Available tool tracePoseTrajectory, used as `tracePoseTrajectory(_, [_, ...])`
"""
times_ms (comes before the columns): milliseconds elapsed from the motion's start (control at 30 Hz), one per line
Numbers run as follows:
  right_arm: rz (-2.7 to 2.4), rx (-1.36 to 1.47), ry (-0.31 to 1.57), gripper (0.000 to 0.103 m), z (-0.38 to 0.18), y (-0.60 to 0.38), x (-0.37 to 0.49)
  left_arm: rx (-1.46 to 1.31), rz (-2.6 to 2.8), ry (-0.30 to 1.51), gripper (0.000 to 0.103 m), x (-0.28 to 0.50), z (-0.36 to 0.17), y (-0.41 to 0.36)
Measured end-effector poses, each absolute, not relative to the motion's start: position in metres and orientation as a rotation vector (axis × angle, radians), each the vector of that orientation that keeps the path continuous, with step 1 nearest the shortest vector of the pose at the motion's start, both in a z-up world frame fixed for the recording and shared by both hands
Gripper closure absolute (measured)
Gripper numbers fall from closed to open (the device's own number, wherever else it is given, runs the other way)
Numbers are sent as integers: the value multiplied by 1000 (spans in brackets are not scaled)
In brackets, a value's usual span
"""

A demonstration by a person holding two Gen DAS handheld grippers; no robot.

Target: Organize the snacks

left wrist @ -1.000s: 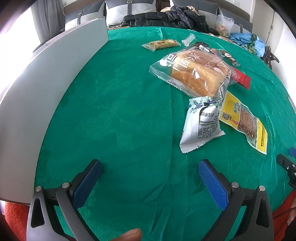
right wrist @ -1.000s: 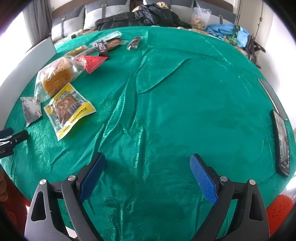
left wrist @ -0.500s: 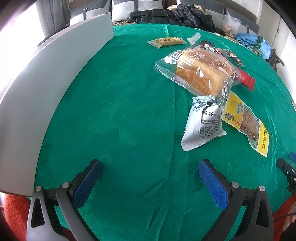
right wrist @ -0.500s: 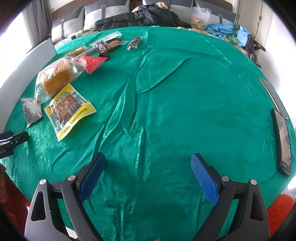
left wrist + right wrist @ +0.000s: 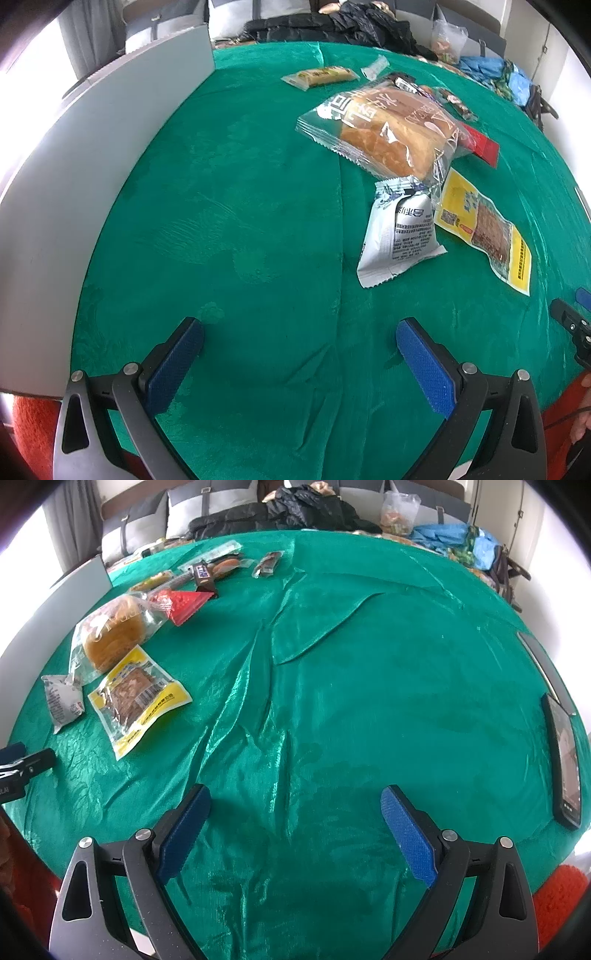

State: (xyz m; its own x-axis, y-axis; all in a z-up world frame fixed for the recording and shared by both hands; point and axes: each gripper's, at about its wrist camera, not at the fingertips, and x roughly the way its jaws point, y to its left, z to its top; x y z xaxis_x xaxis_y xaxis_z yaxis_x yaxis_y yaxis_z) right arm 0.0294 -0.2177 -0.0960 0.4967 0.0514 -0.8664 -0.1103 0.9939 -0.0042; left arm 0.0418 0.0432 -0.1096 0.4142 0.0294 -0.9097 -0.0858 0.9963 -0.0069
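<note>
Both grippers hover low over the green tablecloth (image 5: 240, 221), fingers spread wide and holding nothing. Left gripper (image 5: 299, 354) points its blue ribbed pads across the cloth with the silver snack pouch (image 5: 400, 236) ahead and to its right. That crinkled foil pouch lies flat, its long axis running away from the gripper. Just beyond the pouch, touching its far end, sits the bread bag (image 5: 384, 129), a clear glossy wrapper around a golden loaf, lying slantwise. Right of the pouch lies the flat yellow packet (image 5: 484, 232), angled toward the near right. Right gripper (image 5: 295, 816) faces bare, shiny, wrinkled cloth, well to the right of the pouch.
</note>
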Motion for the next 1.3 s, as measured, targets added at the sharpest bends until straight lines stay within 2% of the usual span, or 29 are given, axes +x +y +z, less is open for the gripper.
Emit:
tracePoseTrajectory(300, [283, 4, 975, 9, -80, -205, 20, -119, 11, 1091, 0, 48, -105, 58])
tracePoseTrajectory(467, [462, -94, 1000, 9, -83, -157, 23, -69, 14, 1085, 0, 44, -107, 52])
tracePoseTrajectory(600, [454, -216, 1001, 9, -91, -128, 41, -44, 15, 1087, 0, 42, -107, 51])
tracePoseTrajectory(700, [401, -201, 1023, 9, -97, -128, 69, -11, 18, 1083, 0, 42, -109, 47])
tracePoseTrajectory(867, [307, -49, 1025, 9, -90, -152, 114, -18, 19, 1080, 0, 44, -109, 46])
tracePoseTrajectory(1067, [257, -5, 860, 9, -56, -200, 104, -22, 28, 1058, 0, 45, -110, 45])
tracePoseTrajectory(1300, [12, 3, 891, 9, -88, -278, 119, -36, 56, 1054, 0, 52, -110, 43])
